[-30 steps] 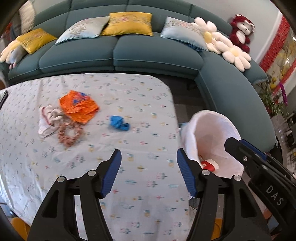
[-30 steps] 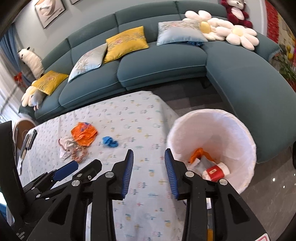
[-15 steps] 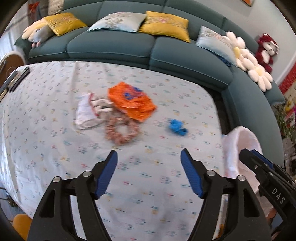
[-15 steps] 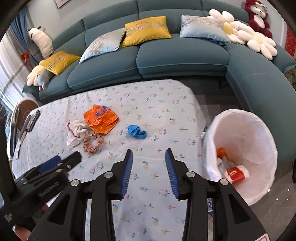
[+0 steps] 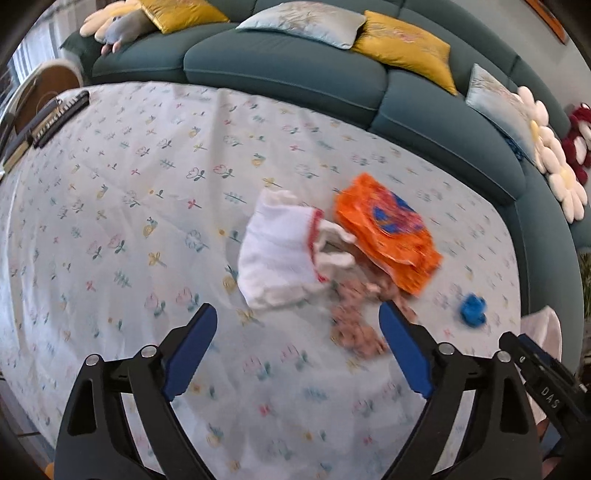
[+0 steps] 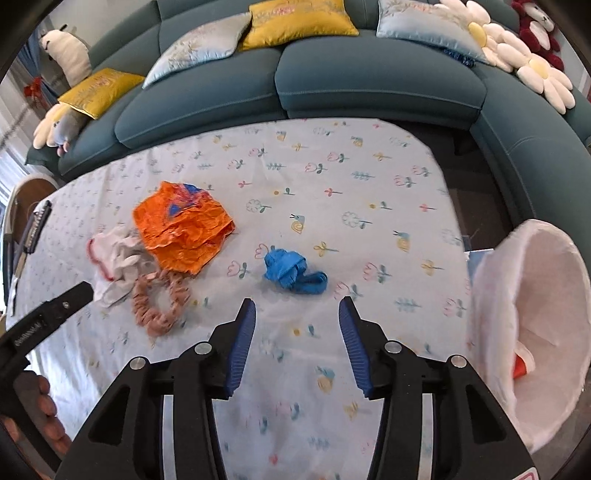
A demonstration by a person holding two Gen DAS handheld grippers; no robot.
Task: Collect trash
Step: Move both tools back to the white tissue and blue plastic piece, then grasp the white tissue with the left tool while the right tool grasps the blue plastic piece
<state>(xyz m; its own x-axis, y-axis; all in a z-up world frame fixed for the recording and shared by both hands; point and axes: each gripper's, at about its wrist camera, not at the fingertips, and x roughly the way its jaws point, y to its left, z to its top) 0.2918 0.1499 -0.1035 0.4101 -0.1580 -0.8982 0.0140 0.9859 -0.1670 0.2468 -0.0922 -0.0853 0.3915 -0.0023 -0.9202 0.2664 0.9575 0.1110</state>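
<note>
while both jaws are opening empty, a crinkled orange wrapper [image 6: 183, 230] lies beside a knotted blue scrap [image 6: 291, 271].

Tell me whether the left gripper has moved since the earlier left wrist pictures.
Yes. The left gripper, fingers opening and empty, has swung away from the trash bin toward the orange wrapper pile, which now sits closer against the sofa backdrop.

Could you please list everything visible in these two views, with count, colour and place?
wrapper: one, orange, table left
cloth: one, white, beside wrapper
scrunchie: one, pink, below wrapper
blue scrap: one, table centre
bin: one, white-lined, right of table
tablecloth: one, floral white
sofa: one, teal, behind
cushions: several, yellow and pale blue
left tool: jaws opening, empty
right tool: jaws opening, empty
</note>
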